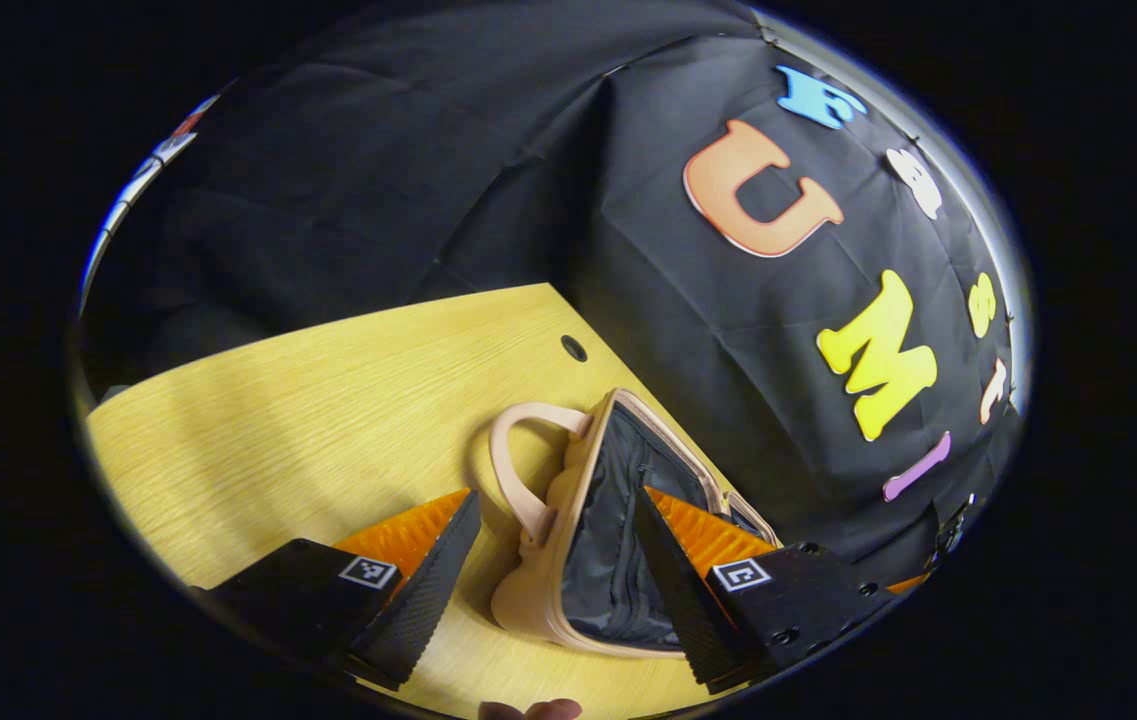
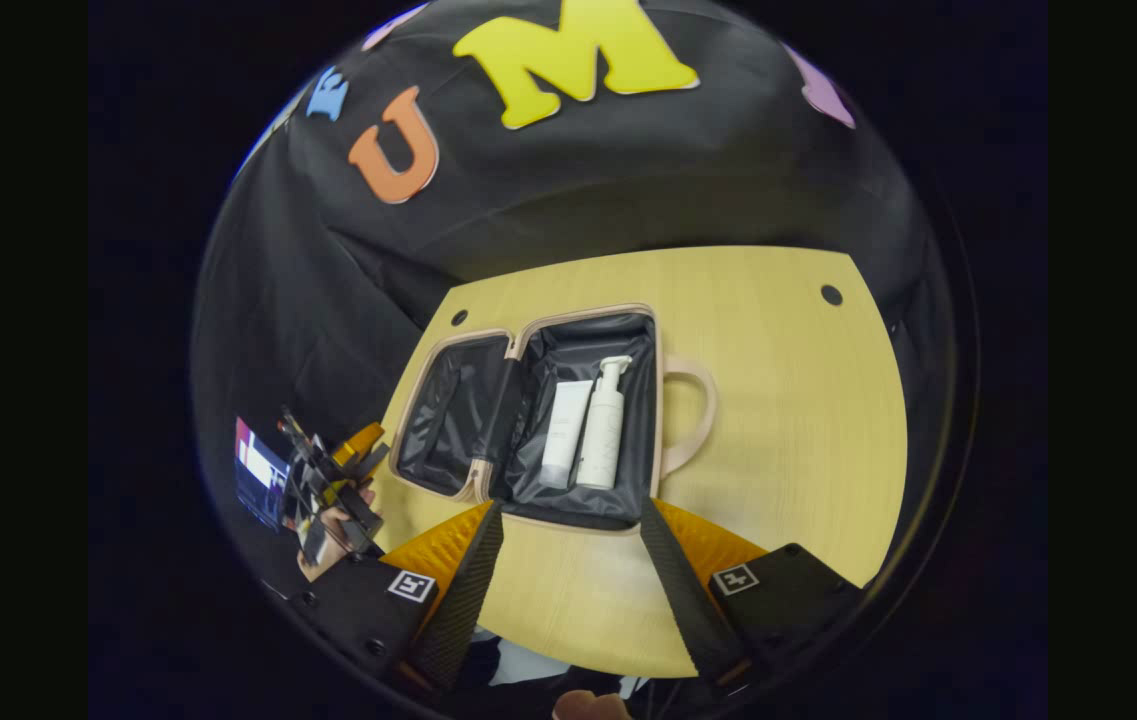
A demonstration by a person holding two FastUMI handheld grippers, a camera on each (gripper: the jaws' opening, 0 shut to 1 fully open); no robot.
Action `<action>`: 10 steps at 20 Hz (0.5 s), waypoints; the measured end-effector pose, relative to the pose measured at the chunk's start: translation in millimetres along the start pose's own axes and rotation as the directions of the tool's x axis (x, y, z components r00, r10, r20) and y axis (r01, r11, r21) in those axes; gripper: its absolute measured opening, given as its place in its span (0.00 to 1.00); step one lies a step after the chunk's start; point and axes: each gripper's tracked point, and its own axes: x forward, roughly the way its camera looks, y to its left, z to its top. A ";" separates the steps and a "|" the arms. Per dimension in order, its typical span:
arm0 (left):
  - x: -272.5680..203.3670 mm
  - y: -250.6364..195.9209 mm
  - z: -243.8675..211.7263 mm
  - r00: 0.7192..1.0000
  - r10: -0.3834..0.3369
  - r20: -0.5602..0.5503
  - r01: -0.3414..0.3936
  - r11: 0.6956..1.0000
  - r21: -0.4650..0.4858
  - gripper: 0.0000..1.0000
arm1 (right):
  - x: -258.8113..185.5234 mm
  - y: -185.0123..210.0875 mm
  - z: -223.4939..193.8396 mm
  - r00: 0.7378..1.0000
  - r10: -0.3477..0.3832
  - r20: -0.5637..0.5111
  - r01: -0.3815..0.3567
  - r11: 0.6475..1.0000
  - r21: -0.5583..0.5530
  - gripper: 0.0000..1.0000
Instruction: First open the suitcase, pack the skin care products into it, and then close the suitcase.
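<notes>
The beige suitcase point(image 2: 657, 400) lies open on the yellow table, showing its black lining. A white tube point(image 2: 565, 432) and a white pump bottle point(image 2: 604, 425) lie side by side in the half that carries the handle point(image 2: 696, 415). The lid half point(image 2: 448, 410) spreads out to the left. My right gripper point(image 2: 568, 585) is open just in front of the case, with nothing between its fingers. A hand holds my left gripper point(image 2: 333, 480) off the table's left edge, beside the lid half. In the left gripper view the suitcase point(image 1: 538, 590) lies close between the open fingers of that gripper point(image 1: 553, 595), handle point(image 1: 518, 470) at the left.
The wooden table point(image 2: 788, 420) has bare surface to the right of the case and a small round hole point(image 2: 831, 295) near each back corner. Black cloth walls close in behind and at the left. A lit screen point(image 2: 258, 470) shows behind the left hand.
</notes>
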 end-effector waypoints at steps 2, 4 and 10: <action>11.1 5.4 4.2 1.000 -0.001 0.012 0.002 0.999 -0.042 0.98 | -11.1 -5.2 1.4 1.000 -0.003 0.029 0.003 1.000 0.002 0.77; 18.7 2.6 8.1 1.000 -0.028 0.008 0.029 0.993 -0.115 0.96 | -21.3 -2.4 6.3 0.998 0.005 0.063 -0.004 1.000 -0.006 0.82; 48.4 10.4 3.9 1.000 -0.018 -0.022 0.013 0.975 -0.221 0.82 | -55.1 6.6 16.8 0.989 0.074 0.132 -0.086 0.993 0.087 0.82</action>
